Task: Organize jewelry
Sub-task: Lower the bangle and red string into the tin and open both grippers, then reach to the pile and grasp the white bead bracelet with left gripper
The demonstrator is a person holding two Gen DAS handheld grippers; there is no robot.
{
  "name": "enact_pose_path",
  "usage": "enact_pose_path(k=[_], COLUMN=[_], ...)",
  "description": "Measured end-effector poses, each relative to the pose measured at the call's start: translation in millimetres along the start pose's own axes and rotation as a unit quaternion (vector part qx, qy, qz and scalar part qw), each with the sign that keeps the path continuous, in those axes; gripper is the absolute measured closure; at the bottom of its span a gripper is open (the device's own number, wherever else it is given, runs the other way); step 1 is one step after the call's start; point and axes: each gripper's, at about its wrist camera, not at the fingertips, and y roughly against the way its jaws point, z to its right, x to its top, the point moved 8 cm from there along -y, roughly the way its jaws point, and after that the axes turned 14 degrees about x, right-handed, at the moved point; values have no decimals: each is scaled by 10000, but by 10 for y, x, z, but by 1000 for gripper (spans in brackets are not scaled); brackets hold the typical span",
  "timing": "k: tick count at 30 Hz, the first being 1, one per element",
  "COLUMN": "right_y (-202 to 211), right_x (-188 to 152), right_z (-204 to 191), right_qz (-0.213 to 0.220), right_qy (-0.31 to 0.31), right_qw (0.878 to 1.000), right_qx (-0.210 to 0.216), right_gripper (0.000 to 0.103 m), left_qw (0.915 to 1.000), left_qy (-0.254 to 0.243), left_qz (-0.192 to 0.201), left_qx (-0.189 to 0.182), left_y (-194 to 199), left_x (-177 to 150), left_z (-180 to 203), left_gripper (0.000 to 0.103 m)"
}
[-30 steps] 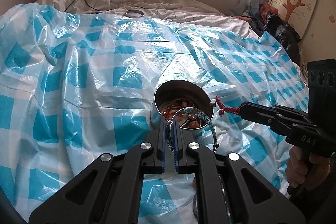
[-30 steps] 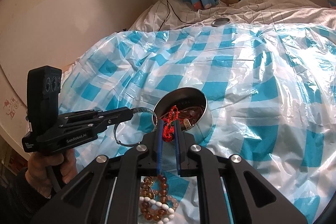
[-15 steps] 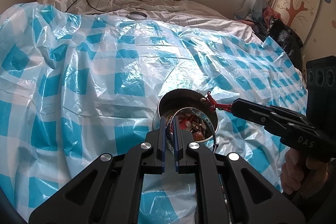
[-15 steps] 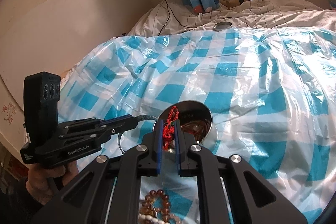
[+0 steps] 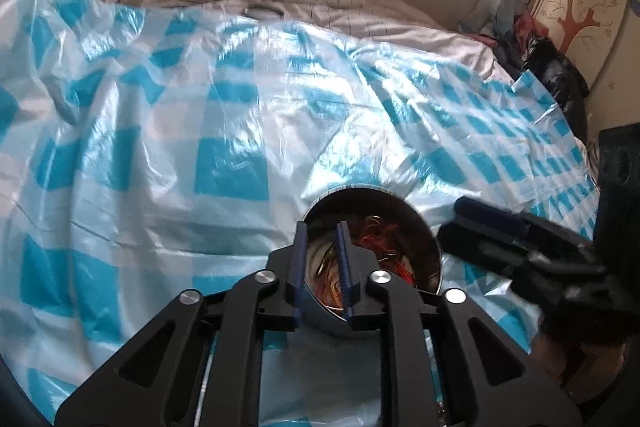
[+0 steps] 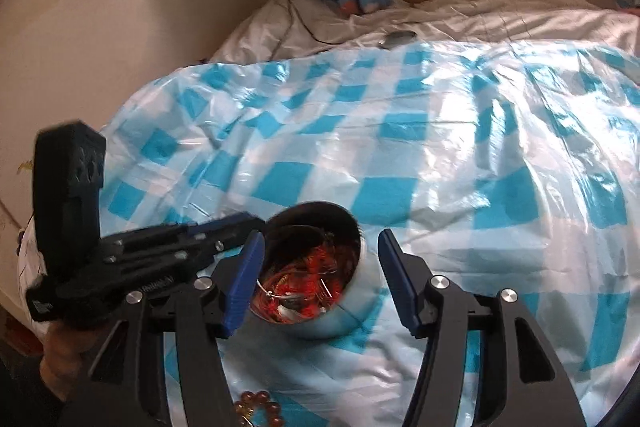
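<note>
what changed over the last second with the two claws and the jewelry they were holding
Both claws let go over the metal bowl. The left claw dropped its silver bangle and the right claw its red cord bracelet; both are opening with nothing between them. The bowl, checked plastic sheet and amber beads stayed put.

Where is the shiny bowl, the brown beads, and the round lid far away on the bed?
Bowl (image 6: 362,311), right wrist view, on its shiny outer wall.
Beads (image 6: 256,407), right wrist view, on the brown loop.
Lid (image 5: 263,11), left wrist view, on its rim.
</note>
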Motion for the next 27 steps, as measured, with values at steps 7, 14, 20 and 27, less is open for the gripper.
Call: enact_pose_path(k=[7, 14, 20, 27], right_y=[169, 307, 465, 738], right_x=[-6, -253, -463, -596], right_z=[-29, 28, 131, 365], right_qz=[34, -292, -485, -398], right_qy=[7, -41, 18, -454], right_qw=[9999, 9992, 9974, 9961], right_qx=[-114, -251, -530, -644], right_gripper=[34, 30, 26, 26], left_qw=[9991, 9996, 9984, 9781], left_qy=[299, 255, -327, -1829], left_qz=[290, 114, -288, -255], left_qx=[36, 59, -363, -964], left_y=[264, 348, 357, 613], left_x=[35, -160, -463, -963], left_z=[-170, -249, 23, 619], left_gripper=[65, 49, 46, 46])
